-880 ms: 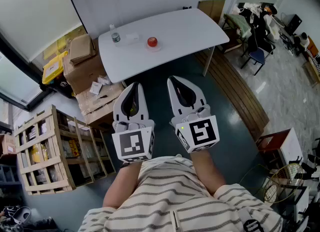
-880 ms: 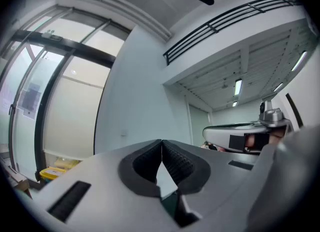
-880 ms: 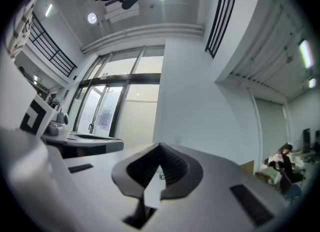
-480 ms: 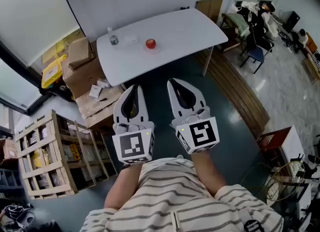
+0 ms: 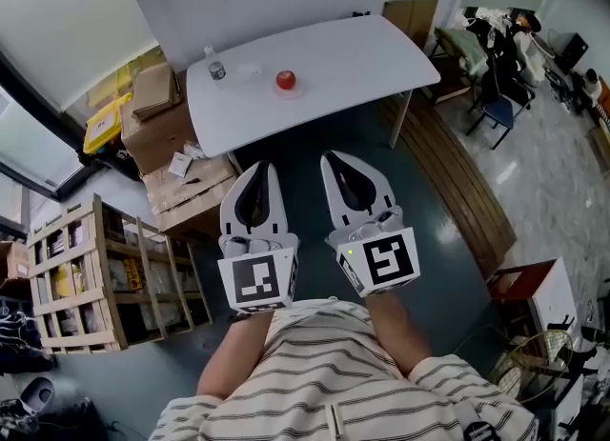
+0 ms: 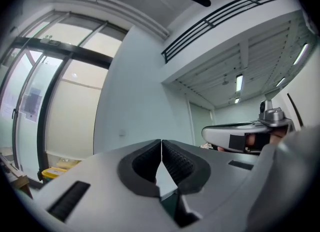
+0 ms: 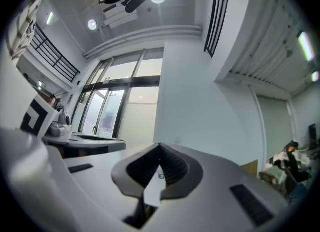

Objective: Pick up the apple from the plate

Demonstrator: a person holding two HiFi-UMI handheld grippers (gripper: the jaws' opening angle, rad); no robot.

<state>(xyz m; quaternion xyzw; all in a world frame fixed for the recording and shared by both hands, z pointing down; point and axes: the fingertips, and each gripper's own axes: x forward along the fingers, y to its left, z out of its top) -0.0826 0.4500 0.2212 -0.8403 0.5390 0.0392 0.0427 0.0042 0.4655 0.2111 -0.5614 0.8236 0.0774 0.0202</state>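
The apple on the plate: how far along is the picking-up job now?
Nothing is done yet: the apple sits on its plate on the white table. The left tongs and right tongs are shut and empty, short of the table. Left: approach, open one, grip and lift the apple.

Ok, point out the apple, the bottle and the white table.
apple [image 5: 286,78], head view, middle of its red skin.
bottle [image 5: 216,69], head view, middle of the bottle.
white table [image 5: 353,58], head view, bare part of its top.
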